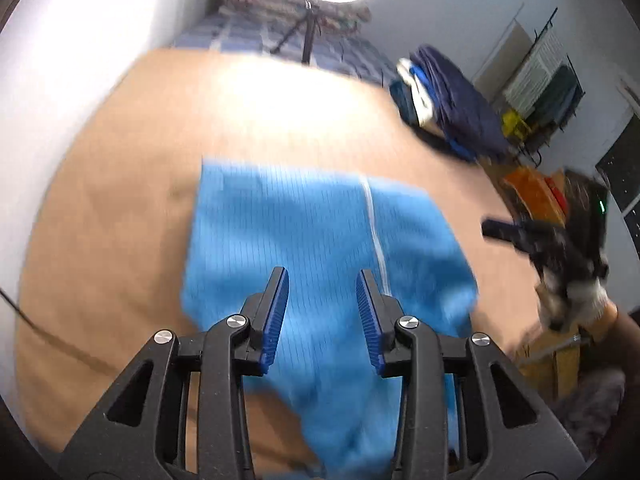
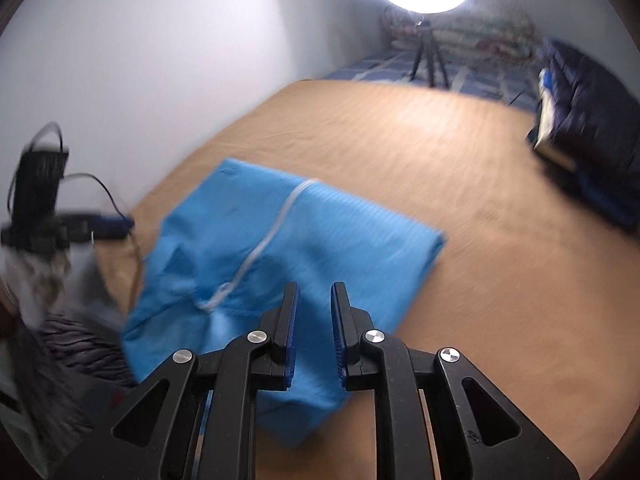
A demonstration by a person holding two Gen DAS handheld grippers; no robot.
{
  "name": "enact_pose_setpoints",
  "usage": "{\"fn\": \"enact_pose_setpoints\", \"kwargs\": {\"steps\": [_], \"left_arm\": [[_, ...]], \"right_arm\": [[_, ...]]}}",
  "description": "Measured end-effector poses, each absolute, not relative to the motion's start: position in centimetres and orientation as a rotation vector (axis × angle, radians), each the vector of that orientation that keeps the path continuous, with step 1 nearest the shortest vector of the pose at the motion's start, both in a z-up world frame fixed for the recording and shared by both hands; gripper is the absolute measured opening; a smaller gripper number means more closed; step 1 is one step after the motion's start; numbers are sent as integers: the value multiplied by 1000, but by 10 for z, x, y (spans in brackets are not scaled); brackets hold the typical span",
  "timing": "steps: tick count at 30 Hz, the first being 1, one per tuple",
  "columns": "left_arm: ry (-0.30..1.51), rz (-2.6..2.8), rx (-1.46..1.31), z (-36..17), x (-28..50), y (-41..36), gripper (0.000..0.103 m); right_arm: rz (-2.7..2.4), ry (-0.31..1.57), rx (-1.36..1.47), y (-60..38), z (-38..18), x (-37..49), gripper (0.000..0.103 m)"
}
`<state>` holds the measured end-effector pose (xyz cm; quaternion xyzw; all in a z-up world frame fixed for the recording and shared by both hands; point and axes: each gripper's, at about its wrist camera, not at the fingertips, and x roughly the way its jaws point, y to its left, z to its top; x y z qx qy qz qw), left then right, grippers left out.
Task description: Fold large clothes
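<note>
Both jaws open, empty | blue garment [image 1: 320, 248] folded on table [image 1: 120, 200] | clothes pile [image 1: 452, 100] far corner

The blue garment [image 1: 320, 240] is thin, finely ribbed matt cloth; the tan tabletop [image 2: 480, 200] looks matt; the fingers [image 1: 280, 304] carry ridged blue pads on black plastic.

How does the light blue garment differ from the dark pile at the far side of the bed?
The light blue garment lies folded flat, near the grippers; the dark pile is bulkier, stacked, at the bed's far right edge. The garment is one bright colour with a white cord; the pile is mostly navy with other colours showing. Both rest on the tan sheet.
</note>
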<state>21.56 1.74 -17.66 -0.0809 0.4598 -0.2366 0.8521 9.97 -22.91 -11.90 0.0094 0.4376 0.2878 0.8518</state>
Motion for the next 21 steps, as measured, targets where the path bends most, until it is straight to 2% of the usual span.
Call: {"fn": "enact_pose_setpoints", "kwargs": {"steps": [7, 17, 21], "left_arm": [[946, -542, -117, -183, 293, -19, 35], [1111, -500, -22, -281, 336, -44, 35], [1103, -526, -41, -290, 333, -38, 35]], "right_arm": [[611, 894, -14, -189, -125, 156, 14], [594, 1037, -61, -154, -196, 197, 14], [586, 1062, -85, -150, -214, 193, 14]]}}
